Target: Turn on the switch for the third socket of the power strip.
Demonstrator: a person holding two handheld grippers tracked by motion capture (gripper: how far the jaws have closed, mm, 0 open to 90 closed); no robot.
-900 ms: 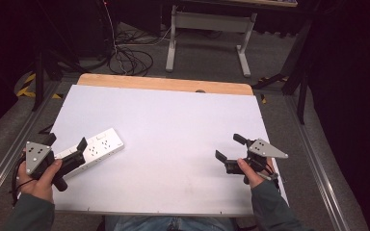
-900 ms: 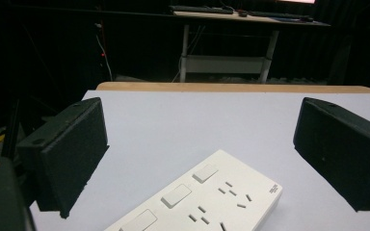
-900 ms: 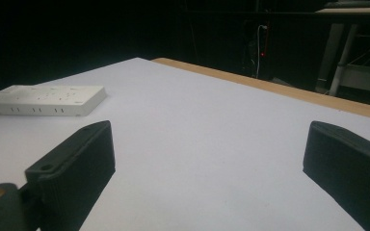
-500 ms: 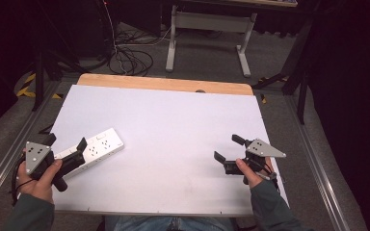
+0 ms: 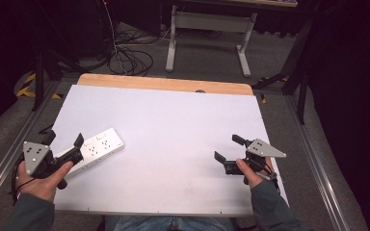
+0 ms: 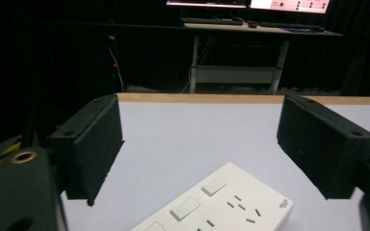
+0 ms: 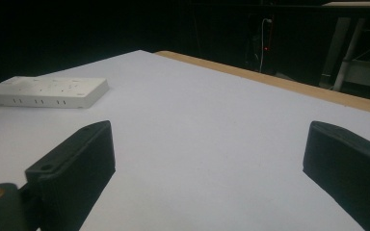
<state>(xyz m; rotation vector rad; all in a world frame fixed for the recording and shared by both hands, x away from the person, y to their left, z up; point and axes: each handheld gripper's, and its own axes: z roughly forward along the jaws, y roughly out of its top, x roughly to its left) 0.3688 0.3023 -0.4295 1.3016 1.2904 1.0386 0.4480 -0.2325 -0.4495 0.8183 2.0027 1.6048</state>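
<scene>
A white power strip (image 5: 99,147) lies flat on the left part of the white table top (image 5: 173,120), angled toward the far right. My left gripper (image 5: 63,139) is held low at the strip's near left end and is open, its jaws wide apart. In the left gripper view the strip (image 6: 221,207) lies low between the two pads and touches neither. My right gripper (image 5: 229,148) hovers open over bare table at the near right with nothing between its jaws. In the right gripper view the strip (image 7: 46,91) sits far off at the left.
A wooden strip (image 5: 164,84) runs along the table's far edge. Beyond it stand a desk frame (image 5: 207,29) and loose cables (image 5: 125,55) on the floor. Metal rails (image 5: 313,159) flank the table on both sides.
</scene>
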